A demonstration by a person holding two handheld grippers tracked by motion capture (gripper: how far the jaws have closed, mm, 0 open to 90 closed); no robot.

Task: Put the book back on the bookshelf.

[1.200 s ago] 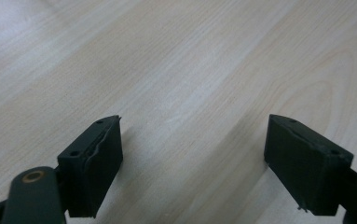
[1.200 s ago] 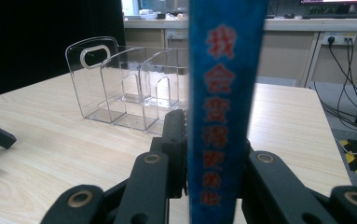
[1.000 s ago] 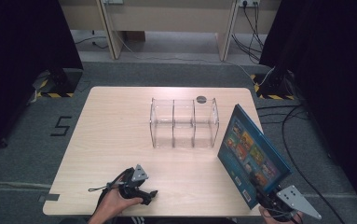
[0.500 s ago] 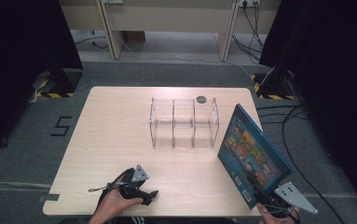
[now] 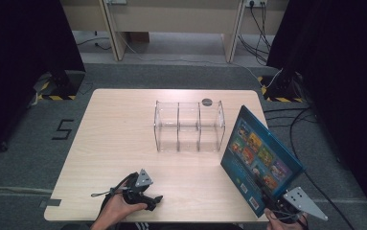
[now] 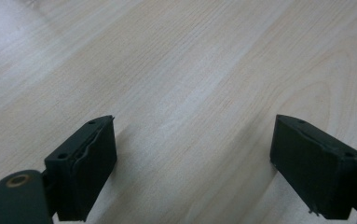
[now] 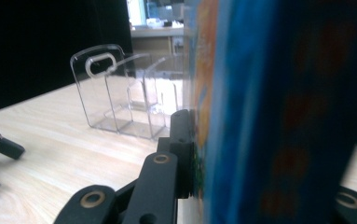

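A blue picture book (image 5: 260, 160) stands tilted above the table's front right corner, its cover with coloured pictures facing left. My right gripper (image 5: 272, 205) is shut on its lower edge; in the right gripper view the book (image 7: 278, 112) sits clamped against the left jaw. A clear acrylic rack (image 5: 189, 126) with three slots stands at the middle of the table, also seen as the rack (image 7: 125, 95) beyond the book. My left gripper (image 5: 154, 201) rests low near the front edge, open (image 6: 195, 163), with bare wood between its jaws.
A small dark round disc (image 5: 206, 101) lies on the wooden table (image 5: 114, 139) just behind the rack. Black curtains hang at both sides, and cables run over the floor at the right. A "5" is marked on the floor at the left.
The book and my right gripper have shifted slightly toward the front right. My left gripper has stayed put.
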